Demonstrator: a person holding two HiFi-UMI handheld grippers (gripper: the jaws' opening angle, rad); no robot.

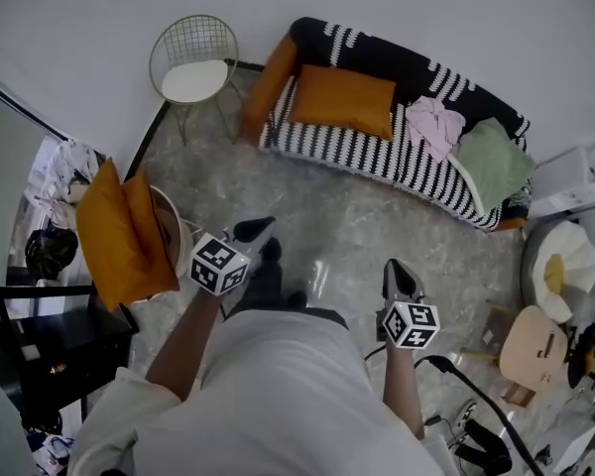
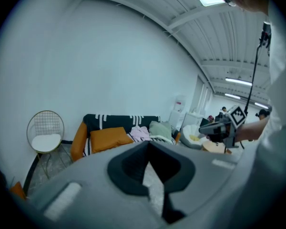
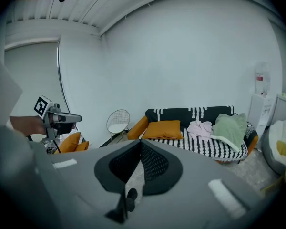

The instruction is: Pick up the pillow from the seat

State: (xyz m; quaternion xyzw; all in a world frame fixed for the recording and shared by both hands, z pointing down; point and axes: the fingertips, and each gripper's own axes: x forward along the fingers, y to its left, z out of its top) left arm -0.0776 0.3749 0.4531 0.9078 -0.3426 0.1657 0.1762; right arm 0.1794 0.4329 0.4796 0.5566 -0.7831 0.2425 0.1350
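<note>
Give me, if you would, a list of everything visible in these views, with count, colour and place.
sofa: one, black-and-white patterned with an orange arm, against the far wall
pillow: one, orange, on the left part of the sofa seat
pink cloth: one, on the seat, right of the pillow
green blanket: one, on the sofa's right end
wire chair: one, gold with a white pad, left of the sofa
side cushions: two, orange, at the left
black table: one, lower left
wooden stool: one, pale, lower right
left gripper: one, grey, shut, empty
right gripper: one, grey, shut, empty
</note>
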